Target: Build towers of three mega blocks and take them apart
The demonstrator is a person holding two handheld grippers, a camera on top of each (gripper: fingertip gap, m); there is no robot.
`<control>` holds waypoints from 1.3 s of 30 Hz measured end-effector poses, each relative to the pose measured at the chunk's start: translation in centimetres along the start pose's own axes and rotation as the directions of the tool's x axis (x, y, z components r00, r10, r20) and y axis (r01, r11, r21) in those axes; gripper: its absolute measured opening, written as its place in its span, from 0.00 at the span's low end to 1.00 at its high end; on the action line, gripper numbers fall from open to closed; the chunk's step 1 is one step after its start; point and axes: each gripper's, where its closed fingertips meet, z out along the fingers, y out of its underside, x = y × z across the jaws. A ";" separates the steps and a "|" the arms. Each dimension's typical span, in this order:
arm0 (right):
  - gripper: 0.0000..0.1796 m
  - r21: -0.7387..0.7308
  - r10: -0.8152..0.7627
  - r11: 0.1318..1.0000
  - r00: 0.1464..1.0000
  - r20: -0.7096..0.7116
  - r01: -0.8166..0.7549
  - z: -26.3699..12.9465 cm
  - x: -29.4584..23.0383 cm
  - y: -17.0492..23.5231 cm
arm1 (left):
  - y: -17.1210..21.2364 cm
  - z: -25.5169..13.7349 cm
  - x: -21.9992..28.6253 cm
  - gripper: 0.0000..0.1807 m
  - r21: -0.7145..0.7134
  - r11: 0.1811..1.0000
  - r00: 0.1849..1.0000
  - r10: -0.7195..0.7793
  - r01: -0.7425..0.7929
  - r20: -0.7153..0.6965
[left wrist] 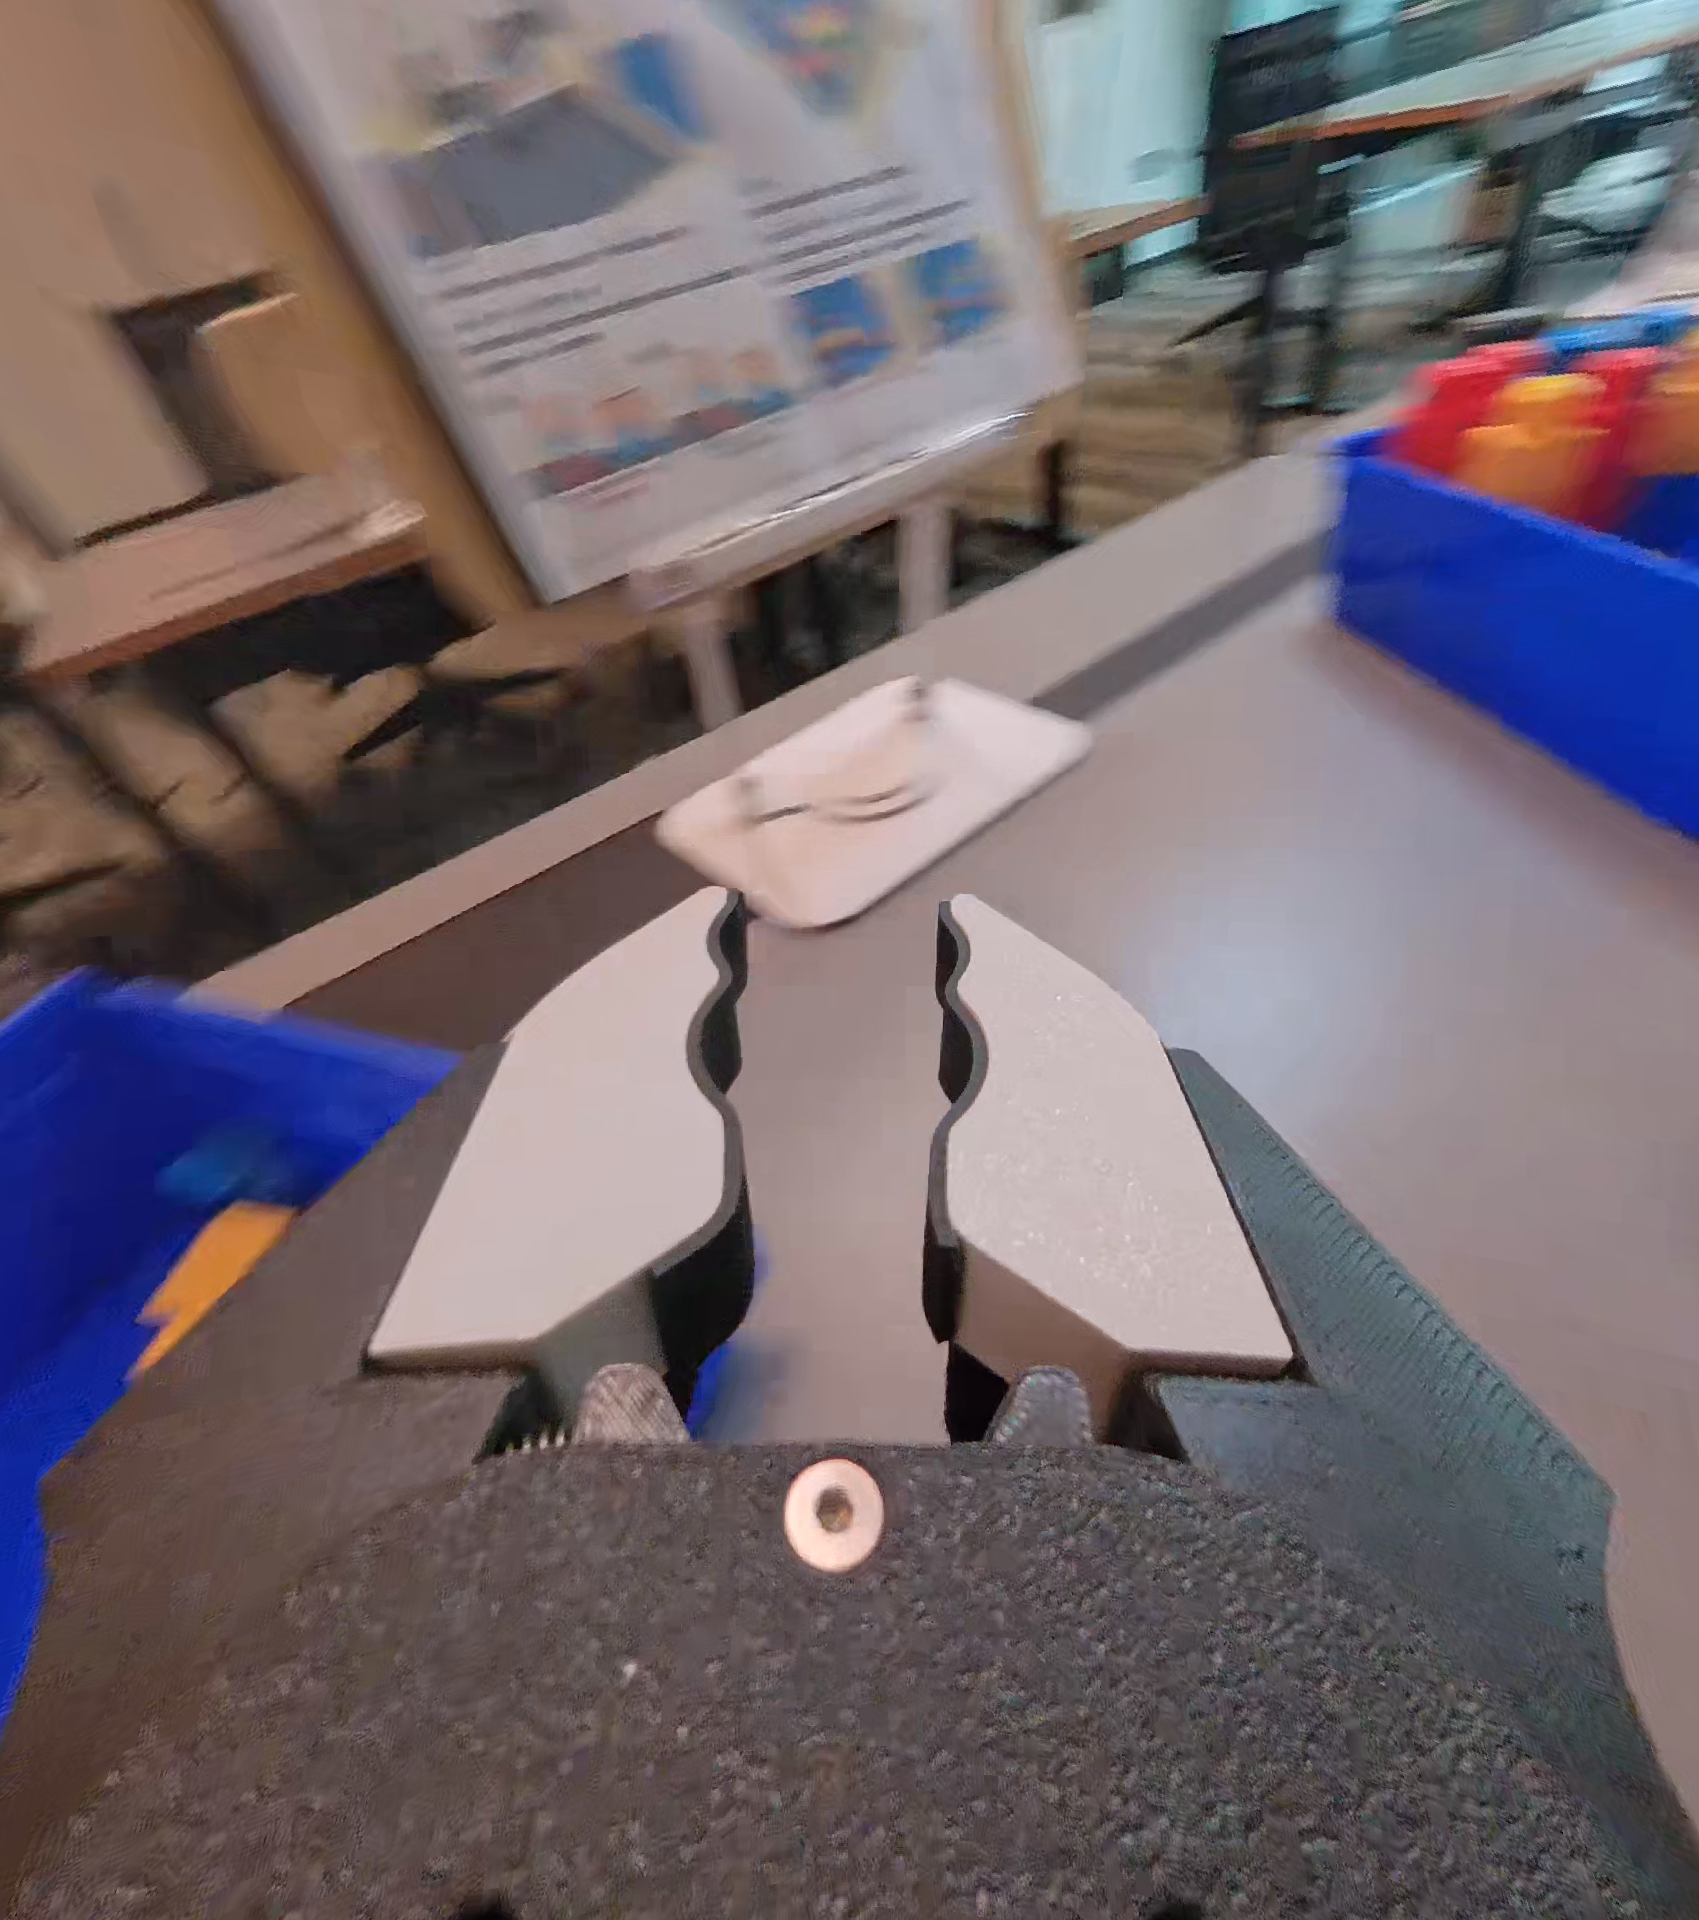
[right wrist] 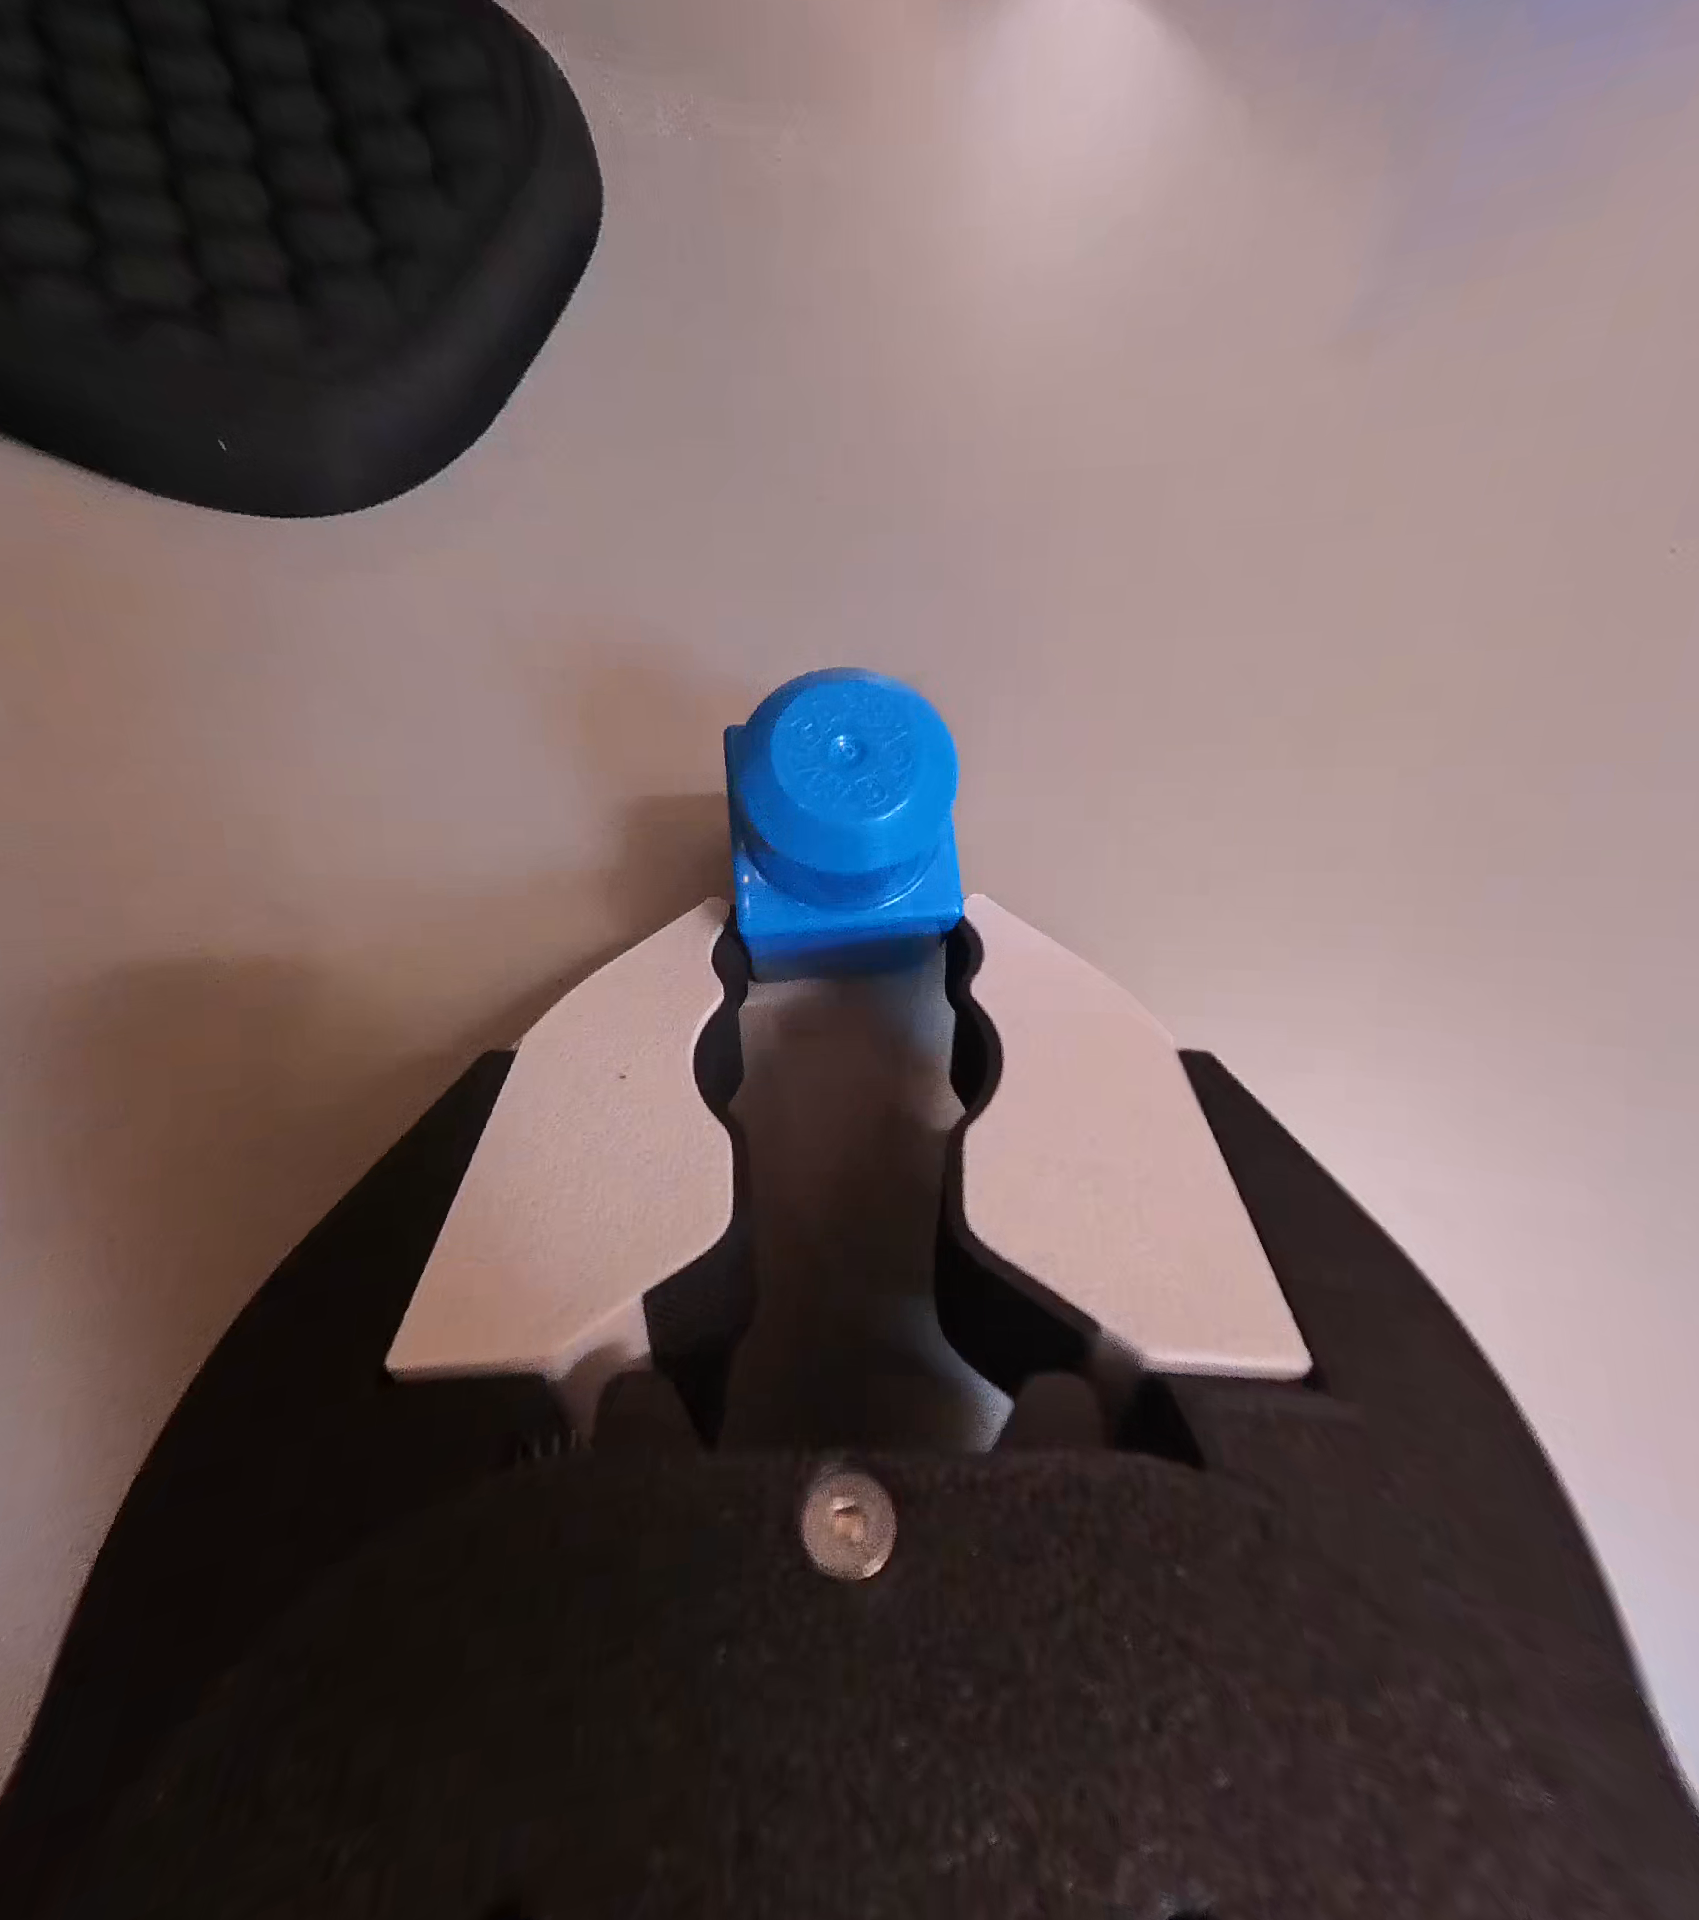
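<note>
In the right wrist view my right gripper (right wrist: 845,940) looks straight down at the pale table and is shut on a blue mega block (right wrist: 840,831). Its fingertips clamp the block's lower body, and the round stud faces the camera. In the left wrist view my left gripper (left wrist: 840,914) is open and empty, held above the grey table, with nothing between its fingers. A blue bin (left wrist: 1572,634) at the far right holds several red, orange and blue blocks (left wrist: 1572,426). Another blue bin (left wrist: 45,1195) at the left holds a blue block and an orange block (left wrist: 201,1278). This view is motion-blurred.
A white flat plate (left wrist: 876,800) with small metal parts lies on the table ahead of the left gripper. A poster board on a stand (left wrist: 679,270) and desks stand beyond the table edge. A black textured pad (right wrist: 201,229) lies at the top left of the right wrist view. Spacing between my two grippers at the tips: around 30 cm.
</note>
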 end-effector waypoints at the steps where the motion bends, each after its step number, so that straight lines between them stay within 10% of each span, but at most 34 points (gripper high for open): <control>1: 0.21 -0.006 0.010 1.000 1.000 0.002 -0.010 0.0 0.0 0.0 | 0.6 -0.3 -3.0 0.19 -0.038 0.999 0.996 -0.035 0.038 0.081; 9: 0.34 0.066 0.031 0.997 0.999 0.032 -0.033 -0.7 -0.2 -1.0 | 10.4 1.7 -20.2 0.29 -0.454 0.838 0.893 -0.083 0.303 0.442; 16: 0.35 0.191 0.074 0.978 0.996 0.058 -0.083 -2.1 0.2 -2.2 | 19.3 4.5 -22.2 0.41 -0.767 0.590 0.958 -0.045 0.254 0.283; 21: 0.34 0.219 0.076 0.972 0.996 0.049 -0.085 -2.4 0.6 -2.4 | 20.9 3.8 -23.0 0.18 -0.865 0.492 0.970 0.147 0.096 0.192; 27: 0.33 0.329 0.119 0.937 0.993 0.017 -0.118 -3.9 1.6 -4.1 | 11.0 2.7 -18.6 0.16 -0.639 0.768 0.968 0.120 0.050 0.220; 31: 0.31 0.499 0.191 0.849 0.981 0.018 -0.174 -6.2 2.7 -6.8 | 1.1 1.4 -5.0 0.15 -0.163 0.986 0.987 -0.068 0.044 -0.147; 39: 0.32 0.752 0.303 0.557 0.929 0.212 -0.353 -11.9 2.9 -12.5 | -5.1 -4.4 18.4 0.15 0.206 0.884 0.670 -0.148 0.419 -0.728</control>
